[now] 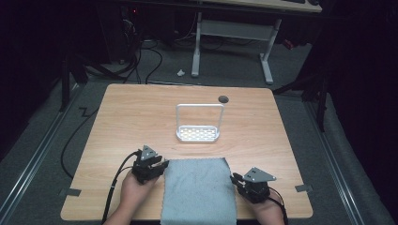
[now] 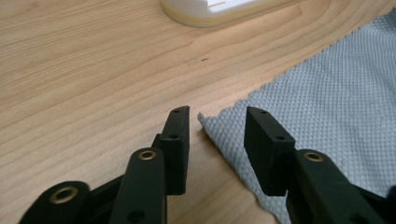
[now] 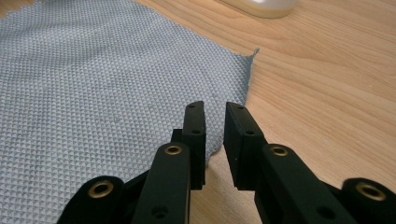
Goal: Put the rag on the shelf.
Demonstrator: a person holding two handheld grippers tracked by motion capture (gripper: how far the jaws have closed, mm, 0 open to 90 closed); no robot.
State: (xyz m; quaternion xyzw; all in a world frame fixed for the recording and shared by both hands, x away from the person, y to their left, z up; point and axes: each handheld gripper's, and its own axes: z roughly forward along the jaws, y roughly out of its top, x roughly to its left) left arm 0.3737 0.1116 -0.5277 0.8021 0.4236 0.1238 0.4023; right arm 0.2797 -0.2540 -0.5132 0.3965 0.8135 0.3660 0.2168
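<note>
The grey cloth [image 1: 199, 190] lies flat on the near edge of the table [image 1: 122, 112], hanging slightly over it, spread as if just laid out for handling. The left gripper [image 1: 159, 165] sits at its far left corner with jaws parted around the tip, gripping nothing. The right gripper [image 1: 234, 178] rests at the right edge, jaws narrowly apart and empty, with the white rack [image 1: 198, 134] beyond.

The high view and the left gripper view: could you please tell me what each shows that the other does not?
High view: both hands, the right gripper, the whole cloth, the rack's upright handle and the floor beyond the table.

Left gripper view: the cloth's corner lying between the left gripper's open jaws, untouched, and its woven texture.

Both: cloth, wooden table, white rack base.
</note>
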